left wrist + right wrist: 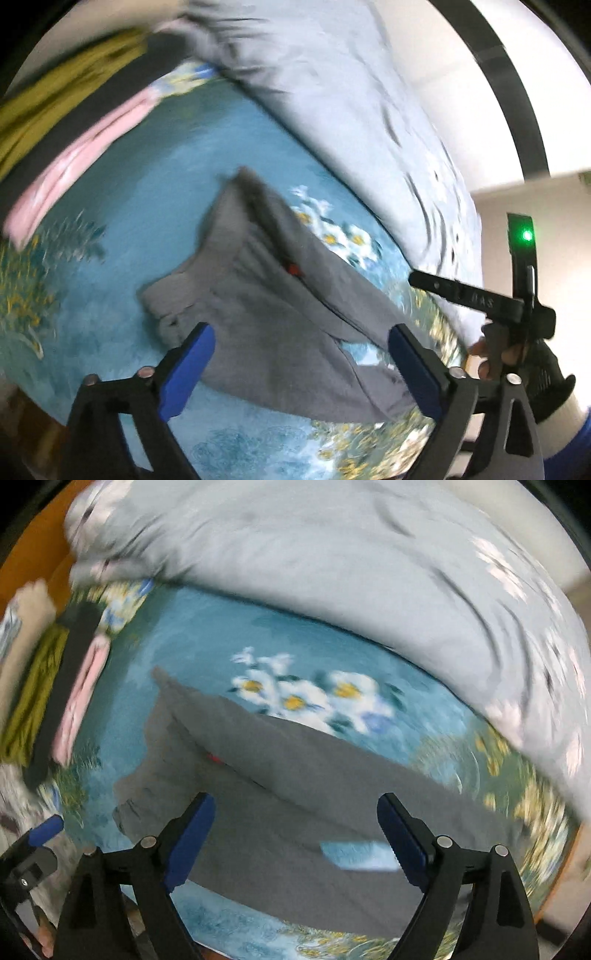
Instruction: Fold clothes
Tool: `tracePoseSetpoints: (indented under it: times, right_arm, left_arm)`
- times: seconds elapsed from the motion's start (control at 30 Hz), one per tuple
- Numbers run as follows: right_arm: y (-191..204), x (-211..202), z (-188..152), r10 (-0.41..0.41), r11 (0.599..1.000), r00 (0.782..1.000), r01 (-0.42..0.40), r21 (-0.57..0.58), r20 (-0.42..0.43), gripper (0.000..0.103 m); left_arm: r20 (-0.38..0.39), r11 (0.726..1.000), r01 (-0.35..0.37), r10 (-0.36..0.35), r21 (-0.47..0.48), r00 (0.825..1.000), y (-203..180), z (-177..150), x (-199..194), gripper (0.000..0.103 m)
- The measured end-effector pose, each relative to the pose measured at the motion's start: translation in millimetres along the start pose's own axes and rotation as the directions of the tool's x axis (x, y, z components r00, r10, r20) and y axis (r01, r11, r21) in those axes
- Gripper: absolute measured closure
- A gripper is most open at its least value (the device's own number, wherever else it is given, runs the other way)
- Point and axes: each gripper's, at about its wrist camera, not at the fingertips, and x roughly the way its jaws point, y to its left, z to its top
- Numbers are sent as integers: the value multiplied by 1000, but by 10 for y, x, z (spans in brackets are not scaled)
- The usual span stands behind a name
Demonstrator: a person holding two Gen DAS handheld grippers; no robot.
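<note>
The grey garment (295, 794) lies spread on the blue flowered sheet (207, 642), blurred; a small red mark (213, 757) shows on it near its left part; a patch of sheet shows through a gap at its lower right. The right gripper (295, 838) hangs over the garment, jaws wide apart, gripping nothing; beyond the garment lies a pale quilt (332, 572); left of the garment sit stacked clothes (74, 698), pink, black and olive; the left gripper (46, 827) shows at the garment's far left.
</note>
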Motion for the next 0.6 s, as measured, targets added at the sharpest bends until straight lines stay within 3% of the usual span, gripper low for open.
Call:
tracePoseSetpoints:
  times: [0.13,0.3,0.47,0.6]
  right_arm:
    - [-432,-436,-517,-36,993,987,17,121,157,0]
    - [-838,-1013,-1040,-86,963,933,-13,271,349,0]
    - [-1201,-1301,-1489,-67,900,896,-136,415,439,0]
    - [-1418,-1332,-1785,-111,859,885,-144,492,452,0]
  left_arm:
    - [21,981,11,-15,191,1000,-492,-136,-2,0]
    - [43,907,19,-41,421,998,-1108,-312,-8,0]
    - [20,827,37,-58,561,998,-1567,-505,16,0]
    - [-19,798,20,-10,602,1000,-1770,-588,126,0]
